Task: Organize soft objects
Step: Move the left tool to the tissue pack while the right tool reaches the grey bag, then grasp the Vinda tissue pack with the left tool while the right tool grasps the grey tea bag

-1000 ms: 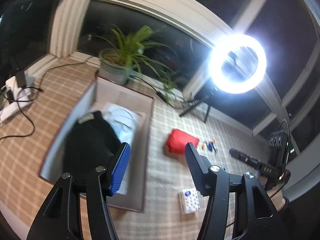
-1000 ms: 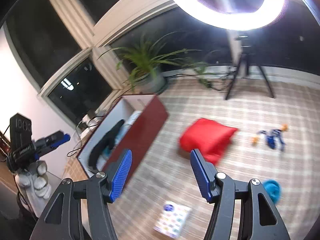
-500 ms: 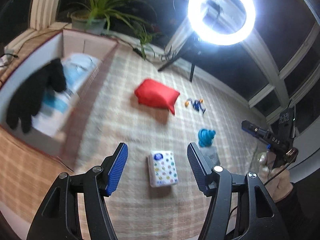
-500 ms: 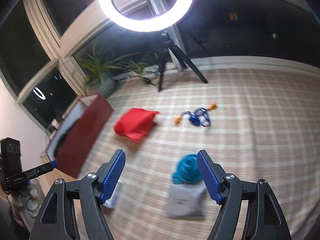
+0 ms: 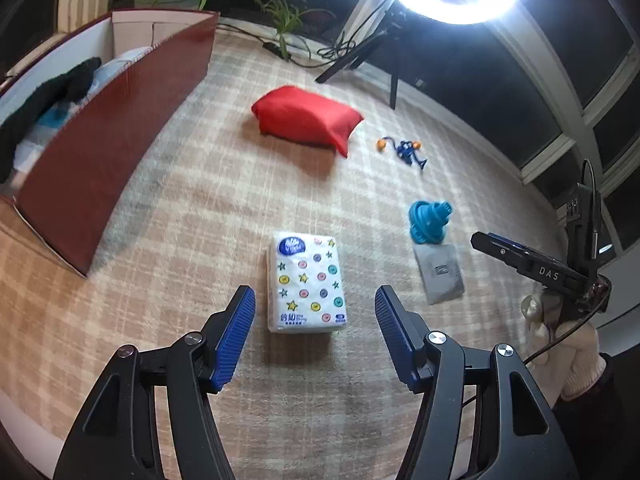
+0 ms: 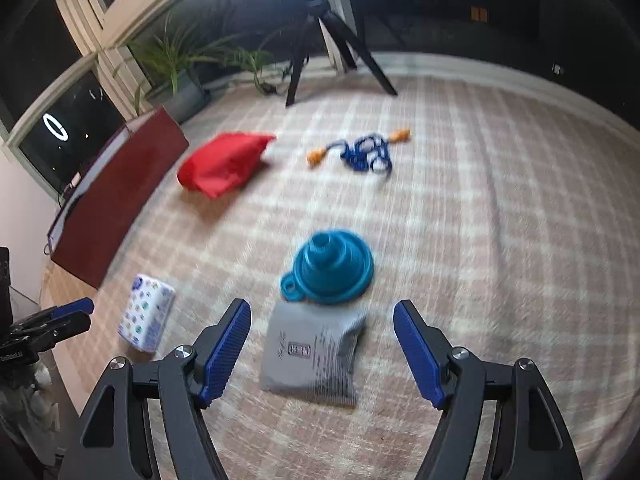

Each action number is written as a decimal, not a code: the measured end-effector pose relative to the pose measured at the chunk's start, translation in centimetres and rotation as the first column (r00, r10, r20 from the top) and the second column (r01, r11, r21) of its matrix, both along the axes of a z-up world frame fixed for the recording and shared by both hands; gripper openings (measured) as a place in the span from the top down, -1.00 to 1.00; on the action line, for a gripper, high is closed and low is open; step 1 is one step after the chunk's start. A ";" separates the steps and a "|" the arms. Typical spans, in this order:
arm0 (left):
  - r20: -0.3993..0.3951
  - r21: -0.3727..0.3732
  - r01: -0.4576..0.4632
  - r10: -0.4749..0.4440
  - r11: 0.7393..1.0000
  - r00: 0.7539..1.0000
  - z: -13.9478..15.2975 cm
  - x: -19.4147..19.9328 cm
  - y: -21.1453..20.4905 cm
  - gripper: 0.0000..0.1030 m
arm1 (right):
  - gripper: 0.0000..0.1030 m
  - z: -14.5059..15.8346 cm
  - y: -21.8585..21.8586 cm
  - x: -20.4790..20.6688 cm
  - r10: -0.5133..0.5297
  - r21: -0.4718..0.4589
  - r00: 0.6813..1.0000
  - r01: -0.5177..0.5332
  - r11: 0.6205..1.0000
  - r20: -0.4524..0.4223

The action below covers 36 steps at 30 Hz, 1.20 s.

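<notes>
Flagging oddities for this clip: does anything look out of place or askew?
One thing: the teal funnel lies upside down, its rim overlapping the grey pouch. It looks more like a utensil than a soft item. The tissue pack, red pillow and blue cord lie apart on the plaid mat.

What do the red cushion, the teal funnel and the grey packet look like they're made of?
Red cushion: smooth woven fabric, probably stuffed; it looks puffy and creased. Teal funnel: likely matte silicone, with stepped collapsible rings. Grey packet: thin plastic film or foil with printed text, wrinkled at one corner.
</notes>
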<state>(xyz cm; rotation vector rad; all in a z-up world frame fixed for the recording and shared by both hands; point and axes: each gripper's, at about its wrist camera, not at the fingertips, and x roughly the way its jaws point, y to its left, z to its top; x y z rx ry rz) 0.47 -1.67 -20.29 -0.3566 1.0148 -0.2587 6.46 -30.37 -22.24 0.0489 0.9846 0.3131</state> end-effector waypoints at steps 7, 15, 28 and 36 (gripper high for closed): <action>0.019 0.046 -0.010 0.009 0.999 1.000 -0.8 0.0 -1.6 -0.20 | -0.37 -2.7 0.0 -0.7 -0.017 0.008 1.000 0.017 1.000 -0.017; 0.023 0.094 -0.023 0.021 0.995 1.000 -2.1 0.4 -2.5 -0.20 | -0.46 -4.0 1.6 -1.6 -0.010 -0.059 1.000 0.011 0.998 0.019; 0.050 0.185 0.006 -0.016 0.983 0.999 -3.7 1.2 -4.2 -0.21 | -0.59 -5.3 4.4 -1.5 -0.005 -0.188 0.998 0.016 0.982 0.060; 0.063 0.229 0.005 -0.020 0.973 0.998 -4.4 1.7 -4.7 -0.21 | -0.68 -5.7 5.0 -1.5 -0.002 -0.240 0.997 0.022 0.970 0.083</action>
